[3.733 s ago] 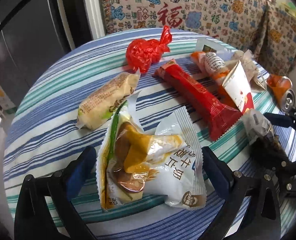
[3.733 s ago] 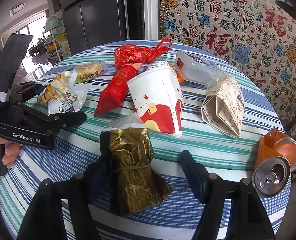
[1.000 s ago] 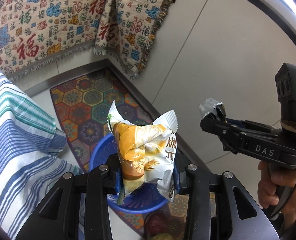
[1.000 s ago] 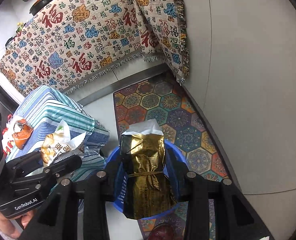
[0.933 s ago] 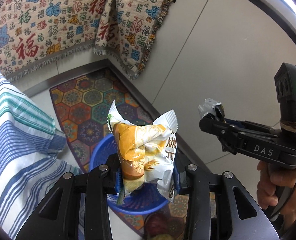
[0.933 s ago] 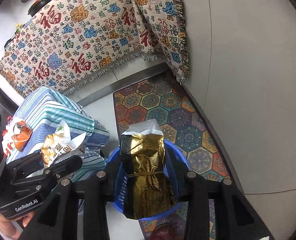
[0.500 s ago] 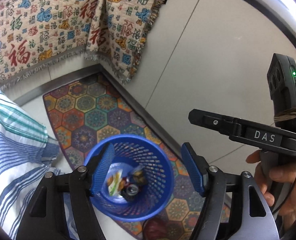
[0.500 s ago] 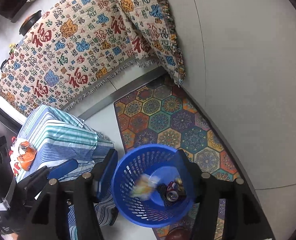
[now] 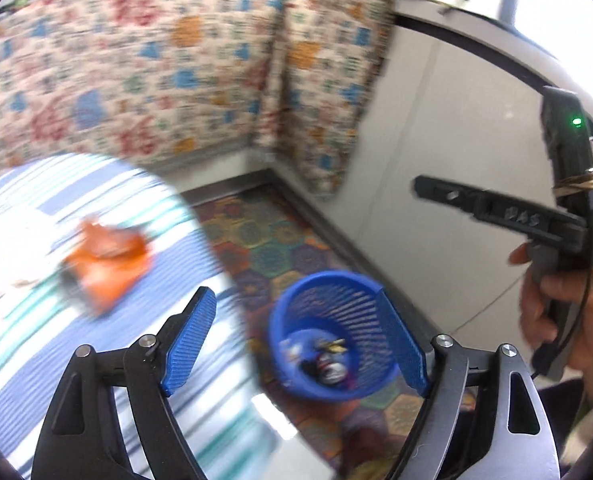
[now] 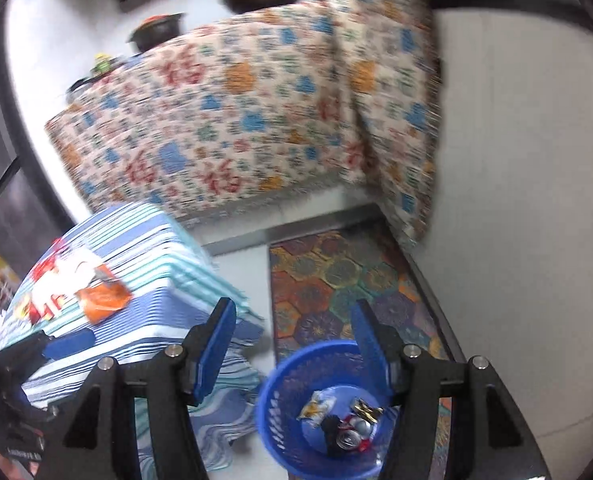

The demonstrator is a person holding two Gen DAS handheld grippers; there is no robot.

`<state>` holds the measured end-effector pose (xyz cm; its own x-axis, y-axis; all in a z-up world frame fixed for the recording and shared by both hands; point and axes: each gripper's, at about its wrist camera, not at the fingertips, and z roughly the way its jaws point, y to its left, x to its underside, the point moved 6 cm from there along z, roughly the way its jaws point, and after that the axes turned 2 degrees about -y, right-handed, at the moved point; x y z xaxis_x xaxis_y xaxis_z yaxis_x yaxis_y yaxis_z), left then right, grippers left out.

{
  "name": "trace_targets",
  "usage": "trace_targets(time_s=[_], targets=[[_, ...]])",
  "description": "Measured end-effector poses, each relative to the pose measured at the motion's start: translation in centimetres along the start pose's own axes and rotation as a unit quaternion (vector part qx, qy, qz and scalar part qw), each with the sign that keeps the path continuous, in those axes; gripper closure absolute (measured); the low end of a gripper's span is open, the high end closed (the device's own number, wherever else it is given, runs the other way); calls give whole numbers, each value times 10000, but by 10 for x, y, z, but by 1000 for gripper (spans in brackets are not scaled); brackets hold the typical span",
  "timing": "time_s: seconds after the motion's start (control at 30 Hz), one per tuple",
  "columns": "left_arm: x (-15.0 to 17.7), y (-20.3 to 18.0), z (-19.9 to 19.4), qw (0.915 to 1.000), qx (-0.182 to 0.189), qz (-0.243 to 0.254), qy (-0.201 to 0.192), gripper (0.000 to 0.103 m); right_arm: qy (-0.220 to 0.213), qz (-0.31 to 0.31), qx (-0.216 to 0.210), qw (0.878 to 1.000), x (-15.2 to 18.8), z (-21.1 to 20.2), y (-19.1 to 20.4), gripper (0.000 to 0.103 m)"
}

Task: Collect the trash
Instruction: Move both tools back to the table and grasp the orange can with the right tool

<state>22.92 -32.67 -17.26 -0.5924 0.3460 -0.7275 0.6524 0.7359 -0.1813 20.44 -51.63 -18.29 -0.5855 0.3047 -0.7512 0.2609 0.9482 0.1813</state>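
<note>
Below, a blue basket (image 10: 280, 412) holding wrappers (image 10: 316, 406) and a can (image 10: 348, 438) is standing on a patterned rug (image 10: 336, 272) beside the striped table (image 9: 24, 360), while the left gripper (image 9: 296, 340) is opening empty and the right gripper (image 10: 294, 348) is gaping, nothing between its pads.

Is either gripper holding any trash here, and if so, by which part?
Nothing is held. The left gripper is opening and empty; the right gripper stands open and empty above the blue basket.

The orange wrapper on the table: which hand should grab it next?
Probably the left. The left gripper is empty, jaws opening, with the orange wrapper just ahead. The right gripper, also empty, hangs over the blue basket.
</note>
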Motion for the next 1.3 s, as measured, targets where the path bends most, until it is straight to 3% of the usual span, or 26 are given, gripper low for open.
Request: trace_targets(time_s=[0.13, 0.33, 0.53, 0.67, 1.0, 1.03, 1.07, 1.3], targets=[[32, 75, -29, 9972, -717, -160, 162, 17, 111, -694, -372, 9968, 14, 9, 75, 42], [75, 186, -66, 9836, -1599, -752, 375, 17, 806, -1559, -897, 9804, 59, 43, 167, 42], [103, 255, -88, 9674, -2188, -1176, 486, 17, 771, -1640, -645, 9813, 58, 71, 190, 42], [107, 280, -99, 9638, -2211, -1442, 370, 13, 617, -1530, -450, 9853, 43, 96, 188, 42], [109, 285, -103, 9694, -1881, -1552, 275, 4, 300, -1998, -1020, 9740, 19, 127, 230, 43], [109, 286, -104, 9702, -1853, -1539, 276, 4, 371, -2051, -1103, 9718, 20, 132, 236, 54], [109, 287, -105, 9710, -1833, -1510, 285, 4, 456, -2093, -1125, 9703, 21, 135, 240, 76], [122, 327, -141, 9643, -1861, -1882, -39, 5, 581, -2180, -1002, 9691, 29, 125, 264, 80]])
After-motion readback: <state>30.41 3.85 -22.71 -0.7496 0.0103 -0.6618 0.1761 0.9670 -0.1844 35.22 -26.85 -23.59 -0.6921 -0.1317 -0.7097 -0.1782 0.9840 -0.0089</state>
